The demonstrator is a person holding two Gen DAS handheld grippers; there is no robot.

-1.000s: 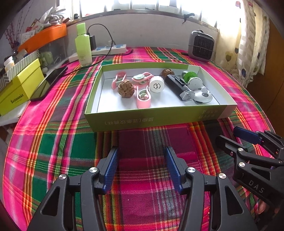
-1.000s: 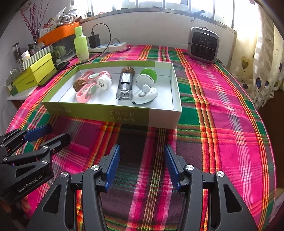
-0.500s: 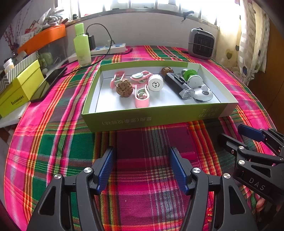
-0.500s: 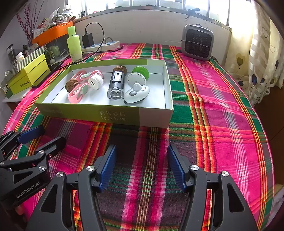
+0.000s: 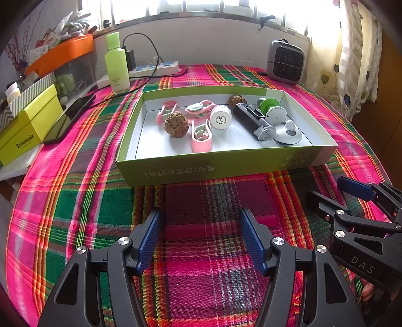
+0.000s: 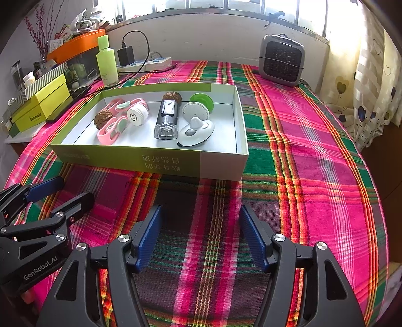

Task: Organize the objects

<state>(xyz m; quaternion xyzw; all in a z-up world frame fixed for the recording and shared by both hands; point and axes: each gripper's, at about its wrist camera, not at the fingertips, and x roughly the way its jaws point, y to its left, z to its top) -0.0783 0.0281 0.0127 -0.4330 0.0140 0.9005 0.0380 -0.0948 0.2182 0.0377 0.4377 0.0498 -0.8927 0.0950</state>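
Left wrist view: the left gripper [image 5: 201,239] hovers with jaws apart, empty, above the pink-green plaid tablecloth [image 5: 75,201]. Straight ahead sits the shallow green cardboard box [image 5: 213,168], holding pink plastic clips [image 5: 201,135], a brown wrinkled walnut [image 5: 176,124] and a white round cap [image 5: 220,117].

Right wrist view: the right gripper [image 6: 199,239] is likewise spread and empty; the box lies ahead-left, a black clear-tipped device [image 6: 167,119], perhaps a lighter, inside.

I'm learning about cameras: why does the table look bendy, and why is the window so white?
Left wrist view: the fisheye lens curves the plaid tablecloth stripes, and the window is washed out by daylight. Right wrist view: same curving, with bright glare on the curtain.
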